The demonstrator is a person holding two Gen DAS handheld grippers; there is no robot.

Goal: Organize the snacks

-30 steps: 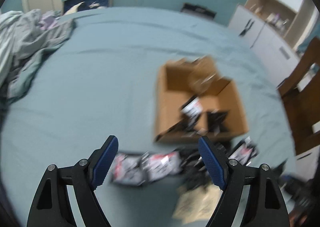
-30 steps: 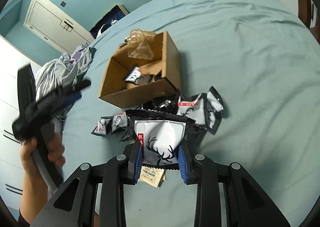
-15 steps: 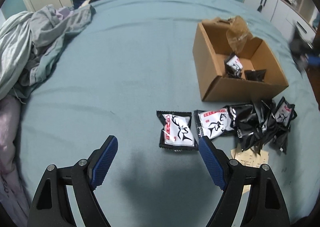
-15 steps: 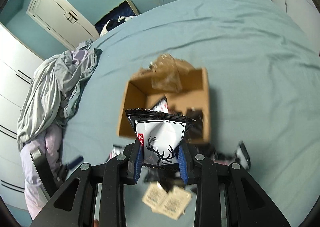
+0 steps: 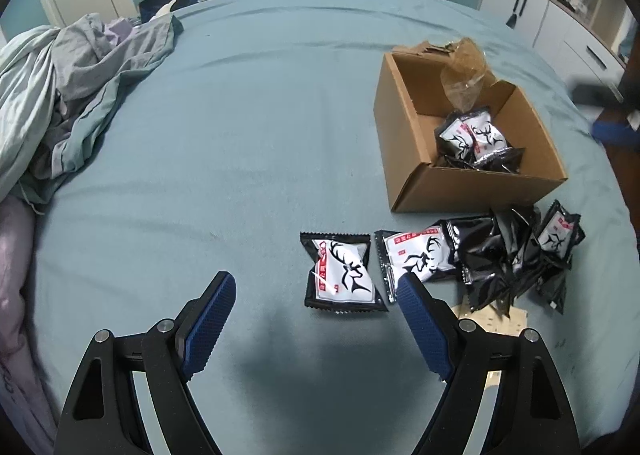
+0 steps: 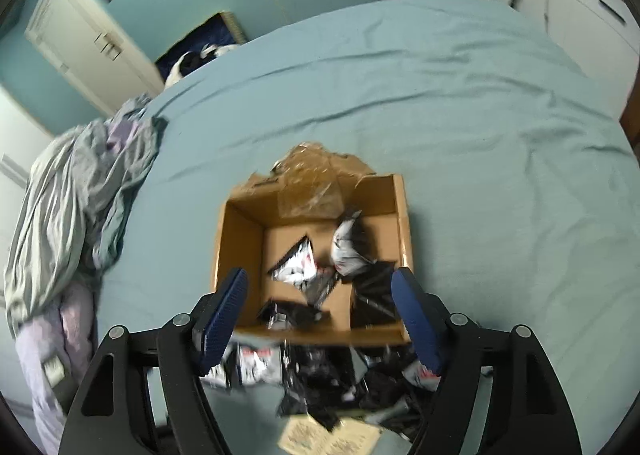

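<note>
The bed [image 5: 248,143] carries an open cardboard box [image 6: 240,239], where a blurred snack packet [image 6: 348,247] sits among others: the right tongs [image 6: 320,295] have just been opening above it and now stand released, nothing between them, so that packet is delivered. The left tongs [image 5: 316,295], spread and empty, hang over the nearest loose packet [image 5: 344,275], likely next, beside the remaining pile [image 5: 516,255].
</note>
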